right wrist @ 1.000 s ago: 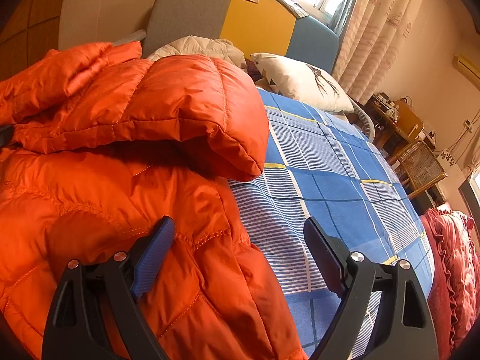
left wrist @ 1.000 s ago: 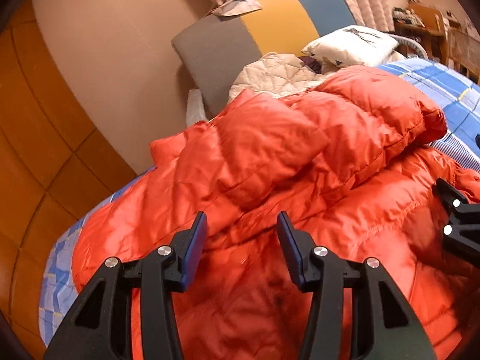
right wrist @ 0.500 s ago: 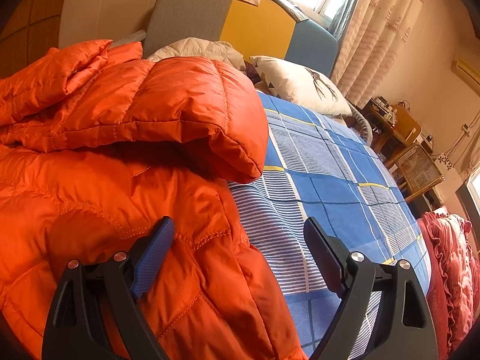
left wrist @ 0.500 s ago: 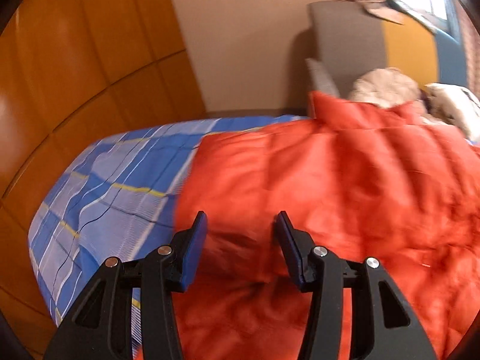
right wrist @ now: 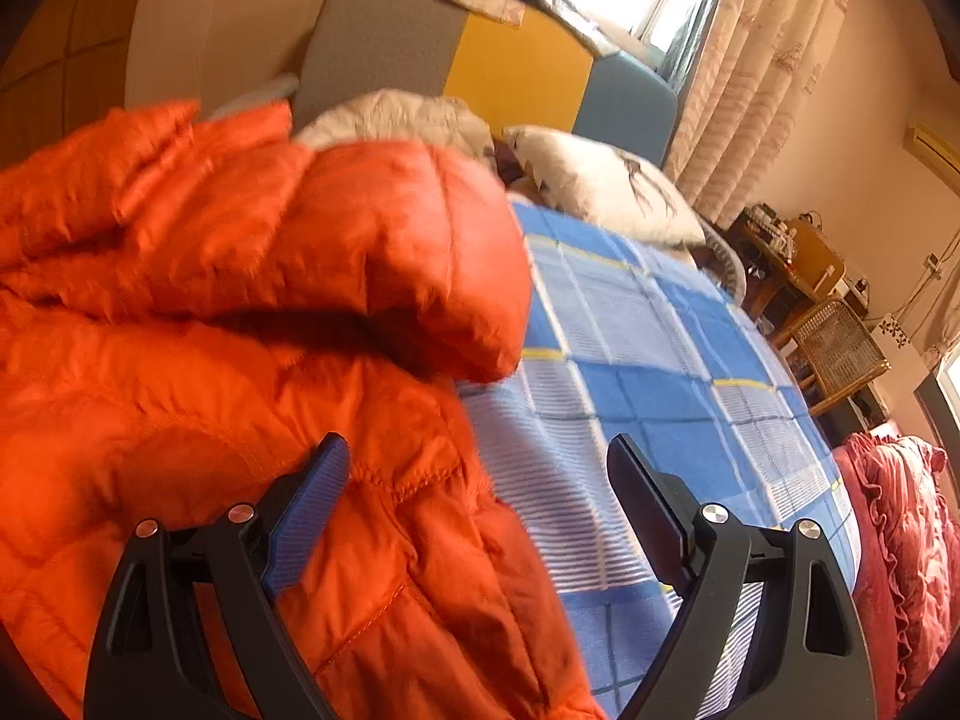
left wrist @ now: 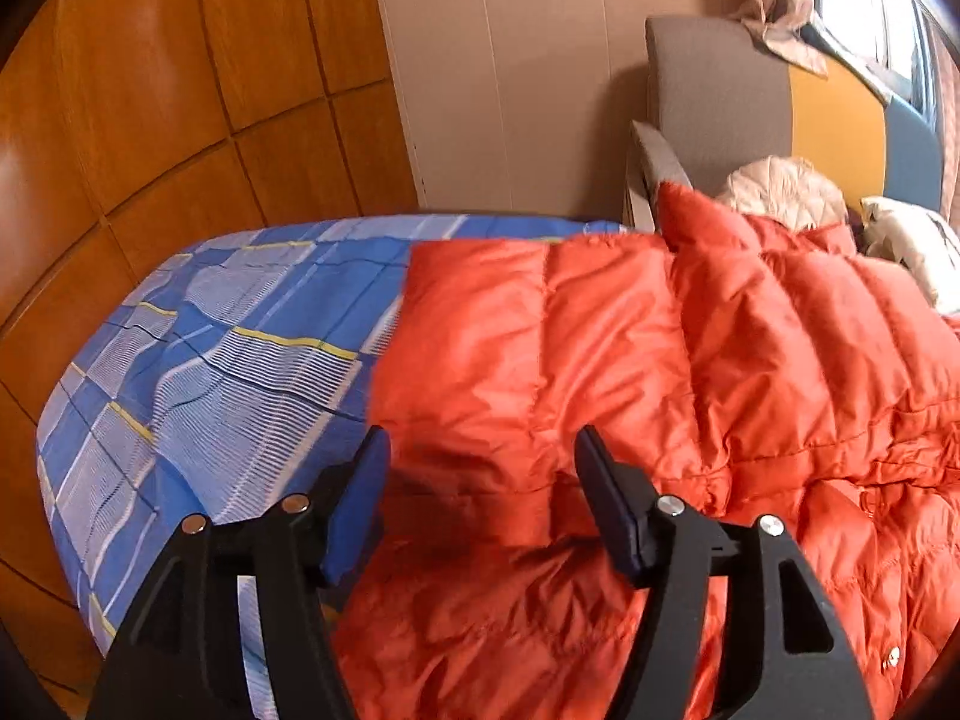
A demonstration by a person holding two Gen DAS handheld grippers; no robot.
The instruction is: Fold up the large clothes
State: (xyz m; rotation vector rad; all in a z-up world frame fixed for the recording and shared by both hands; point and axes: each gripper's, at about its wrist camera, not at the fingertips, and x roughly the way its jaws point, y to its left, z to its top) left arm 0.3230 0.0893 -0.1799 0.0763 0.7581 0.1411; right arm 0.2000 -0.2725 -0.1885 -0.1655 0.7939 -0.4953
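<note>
Lying across a bed (left wrist: pixel 198 360) with a blue checked sheet, against wood panelling and a grey-and-yellow headboard (right wrist: pixel 420 48): an orange jacket (left wrist: pixel 600 360), puffy, quilted in stitched bands, glossy and slippery-looking. Spreading from the bed's left edge toward its middle, with the sheet bare on both sides of it. Bunching into a thick rounded fold (right wrist: pixel 372 252) nearer the headboard, overhanging the flatter layer beneath and casting a shadow there.

Hovering over the jacket's left border: left tongs (left wrist: pixel 480 480), parted moderately, gripping nothing, cloth showing in the gap. Hovering over the jacket's right border, where orange meets sheet: right tongs (right wrist: pixel 480 480), spread wide, gripping nothing.

Risking, by judgement: pinching only the outer shell, so the slick fabric sliding free on the lift; catching the sheet along with the jacket at the right border, since one finger is sitting over the sheet; the padded fold springing open or rolling off once disturbed, given its loft; lifting unevenly, with the two tongs set at different widths, and skewing the crease. Blurring in both views, so exact contact with the cloth being impossible to tell.
</note>
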